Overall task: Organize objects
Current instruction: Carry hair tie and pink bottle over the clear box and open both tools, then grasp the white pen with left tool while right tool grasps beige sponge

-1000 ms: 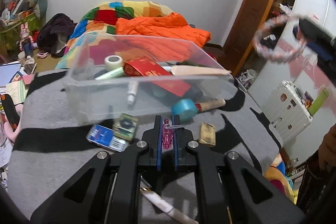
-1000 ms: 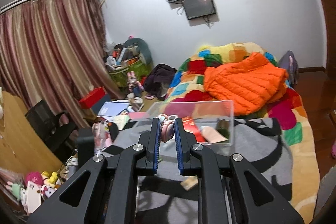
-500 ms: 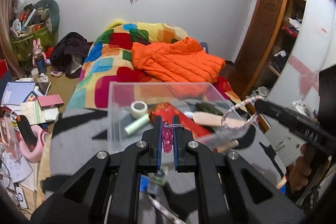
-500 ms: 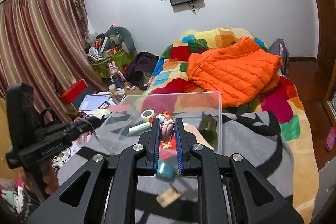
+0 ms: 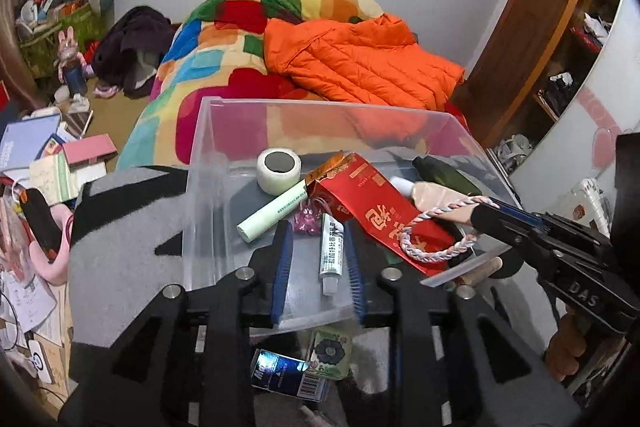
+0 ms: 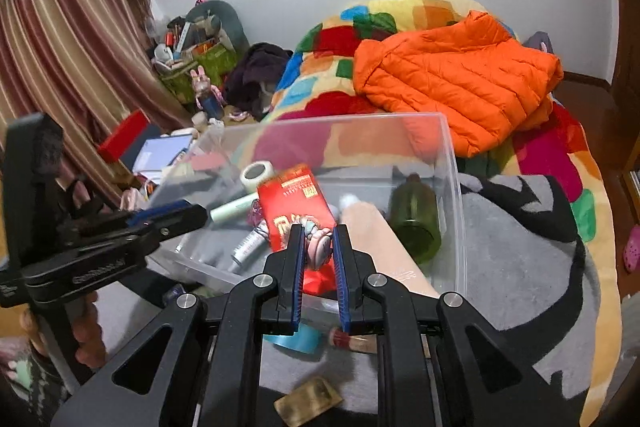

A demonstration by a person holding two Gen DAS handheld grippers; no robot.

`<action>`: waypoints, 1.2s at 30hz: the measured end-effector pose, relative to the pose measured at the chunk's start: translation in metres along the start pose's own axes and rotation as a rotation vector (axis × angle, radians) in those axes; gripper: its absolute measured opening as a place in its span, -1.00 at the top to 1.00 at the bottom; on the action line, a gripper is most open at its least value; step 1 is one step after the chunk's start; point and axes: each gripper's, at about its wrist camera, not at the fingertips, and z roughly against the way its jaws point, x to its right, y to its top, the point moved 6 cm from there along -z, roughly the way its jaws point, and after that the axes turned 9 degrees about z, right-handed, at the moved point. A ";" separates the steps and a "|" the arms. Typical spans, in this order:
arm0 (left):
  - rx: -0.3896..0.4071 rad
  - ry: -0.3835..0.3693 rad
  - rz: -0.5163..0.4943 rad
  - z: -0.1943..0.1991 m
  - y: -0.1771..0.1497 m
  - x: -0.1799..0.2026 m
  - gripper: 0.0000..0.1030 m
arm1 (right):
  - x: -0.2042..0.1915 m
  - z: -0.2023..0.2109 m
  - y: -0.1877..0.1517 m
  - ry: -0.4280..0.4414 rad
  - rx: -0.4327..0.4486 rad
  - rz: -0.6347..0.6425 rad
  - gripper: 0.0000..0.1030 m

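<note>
Left wrist view, left gripper [image 5: 318, 259]: its jaws had just been opening and stood apart over the clear bin [image 5: 404, 109], nothing between the pads but air; a small pink trinket [image 5: 306, 219] lay on the bin floor just past the fingertips, at about 12 o'clock.
Left wrist view, bin contents: a white tube [image 5: 331, 253] sat below the open jaws, a tape roll [image 5: 279, 169] at 11 o'clock, a red packet [image 5: 372, 211] at 1 o'clock.
Left wrist view, right gripper [image 5: 486, 213]: it reached in from 3 o'clock, the braided bracelet [image 5: 436, 243] dangling from its tip over the red packet.
Right wrist view, right gripper [image 6: 316, 247]: clamped on the braided bracelet [image 6: 318, 243], hovering above the bin's near half.
Step in hand: I judged the left drop done and the right delivery under way.
Next move: likely to part the right jaws so the bracelet falls inside, then fetch the loose items left outside at 6 o'clock, such as the blue tape [image 6: 298, 339].
</note>
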 end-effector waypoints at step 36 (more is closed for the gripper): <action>-0.035 0.097 -0.040 0.040 -0.142 0.006 -0.36 | -0.034 0.009 -0.099 -0.078 -0.137 0.074 -0.05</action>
